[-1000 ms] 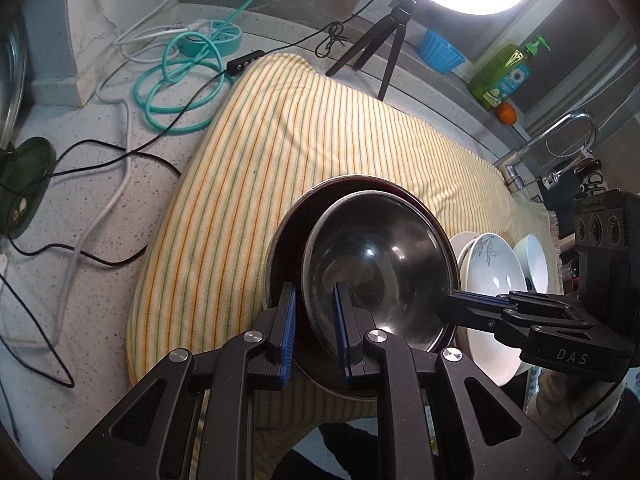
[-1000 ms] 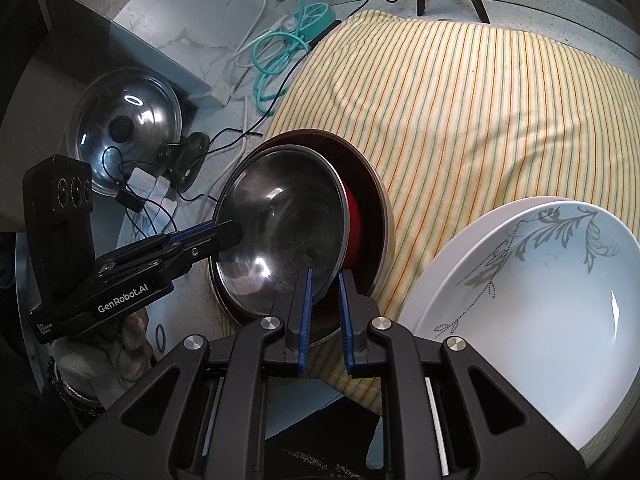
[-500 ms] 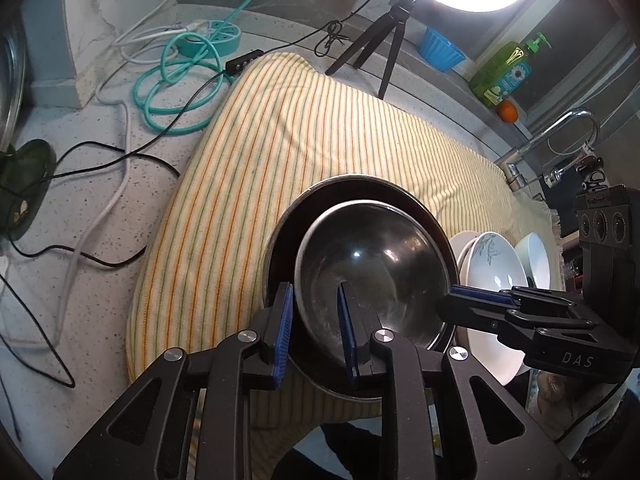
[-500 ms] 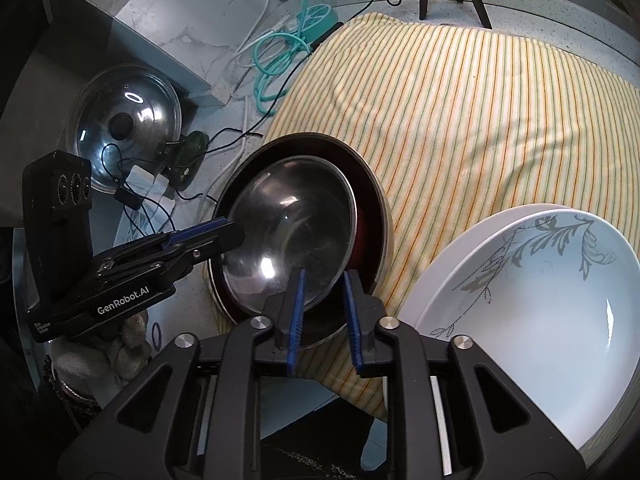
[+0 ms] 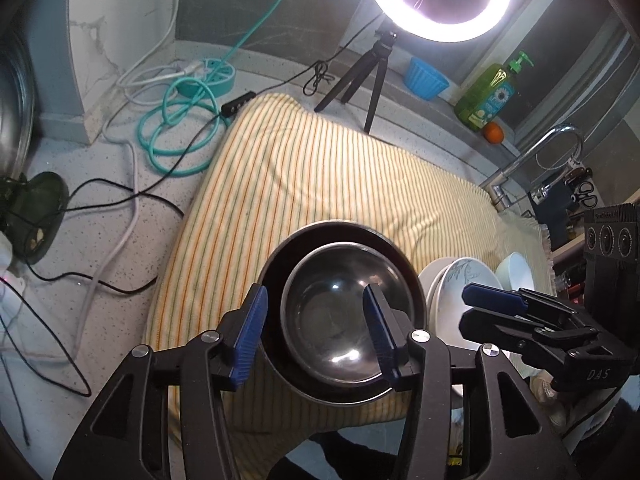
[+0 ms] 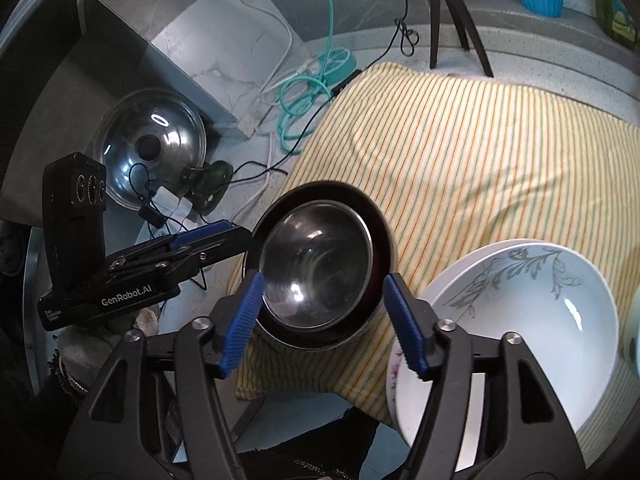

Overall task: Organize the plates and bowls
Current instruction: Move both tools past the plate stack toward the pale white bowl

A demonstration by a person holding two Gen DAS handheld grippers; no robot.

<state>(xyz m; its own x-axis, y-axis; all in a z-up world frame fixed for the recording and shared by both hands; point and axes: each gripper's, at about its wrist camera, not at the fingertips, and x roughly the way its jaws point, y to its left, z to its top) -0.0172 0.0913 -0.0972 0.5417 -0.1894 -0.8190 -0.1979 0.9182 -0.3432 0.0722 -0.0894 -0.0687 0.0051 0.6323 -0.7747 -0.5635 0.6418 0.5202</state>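
Speckled grey countertop carries a yellow striped cloth. On its near edge a shiny steel bowl sits nested inside a larger dark round bowl, beside white floral-patterned plates. Both black blue-padded grippers, left and right, hang wide open, holding nothing. Lettering reads "GenRobot.AI" and "DAS".

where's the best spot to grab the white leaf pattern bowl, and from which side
Pinch the thin near rim of the white leaf-pattern bowl with the open right gripper, one finger inside and one outside, coming from the counter's front edge. It sits upright, nested on a white plate, and that rim overhangs the striped cloth, likely easiest to reach.
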